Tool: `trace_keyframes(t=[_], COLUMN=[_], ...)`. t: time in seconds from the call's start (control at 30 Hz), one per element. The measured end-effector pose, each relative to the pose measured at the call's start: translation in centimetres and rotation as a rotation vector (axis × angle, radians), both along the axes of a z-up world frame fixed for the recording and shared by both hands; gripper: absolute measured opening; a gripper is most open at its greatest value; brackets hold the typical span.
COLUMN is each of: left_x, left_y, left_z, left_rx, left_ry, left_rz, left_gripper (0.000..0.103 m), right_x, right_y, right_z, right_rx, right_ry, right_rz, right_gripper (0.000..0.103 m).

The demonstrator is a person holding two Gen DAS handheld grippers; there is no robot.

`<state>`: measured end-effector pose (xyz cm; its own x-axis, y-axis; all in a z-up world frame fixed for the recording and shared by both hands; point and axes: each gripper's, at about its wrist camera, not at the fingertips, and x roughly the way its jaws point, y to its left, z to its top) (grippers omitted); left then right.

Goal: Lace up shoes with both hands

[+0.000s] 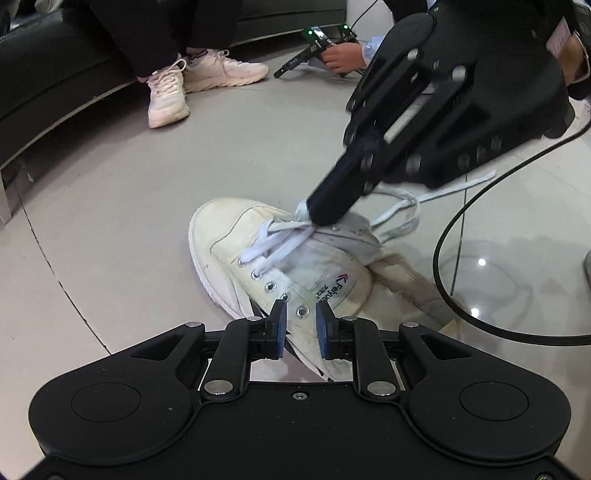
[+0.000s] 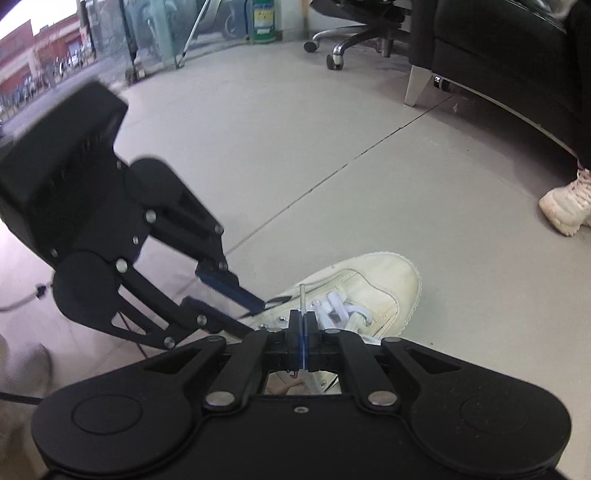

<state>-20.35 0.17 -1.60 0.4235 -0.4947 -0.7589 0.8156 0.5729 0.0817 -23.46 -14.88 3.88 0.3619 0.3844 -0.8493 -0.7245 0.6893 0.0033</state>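
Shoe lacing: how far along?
Done: white lace crosses the lower eyelets of the cream shoe. In hand: right gripper, jaws shut on the lace tip; left gripper, jaws open around the eyelet flap. Left: upper eyelets still empty, no bow.

Pale grey tiled floor (image 2: 332,147), glossy, crossed by a dark grout line toward two o'clock. A black leather sofa (image 2: 509,55) on metal legs at one o'clock — an office chair base (image 2: 354,40) at twelve, daylit glass (image 2: 155,29) at eleven.

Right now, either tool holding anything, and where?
Right tool: shut on the white lace, near its tip. Left tool: open, straddling the shoe eyelet edge, holding nothing.
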Motion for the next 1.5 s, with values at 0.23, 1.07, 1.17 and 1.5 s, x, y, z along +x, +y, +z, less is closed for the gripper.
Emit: trace_keyframes(t=[0.23, 1.07, 1.17, 1.5], left_x=[-0.5, -0.6, -0.3, 0.8], left_y=[-1.2, -1.9, -2.1, -0.4], left_z=[-0.2, -0.7, -0.9, -0.3], left_rx=[0.035, 0.095, 0.105, 0.048], left_ry=[-0.020, -0.097, -0.089, -0.043], left_rz=[-0.020, 0.035, 0.038, 0.121], left_gripper=[0.019, 0.012, 0.017, 0.006], right_x=[0.2, 1.4, 1.4, 1.5], right_y=[0.9, 0.2, 0.3, 1.0], right_z=[-0.7, -1.9, -2.1, -2.9], right_rx=[0.001, -0.002, -0.003, -0.036], right_ry=[0.009, 0.026, 0.031, 0.049], right_rz=[-0.020, -0.035, -0.033, -0.013], right_gripper=[0.001, 0.001, 0.001, 0.001])
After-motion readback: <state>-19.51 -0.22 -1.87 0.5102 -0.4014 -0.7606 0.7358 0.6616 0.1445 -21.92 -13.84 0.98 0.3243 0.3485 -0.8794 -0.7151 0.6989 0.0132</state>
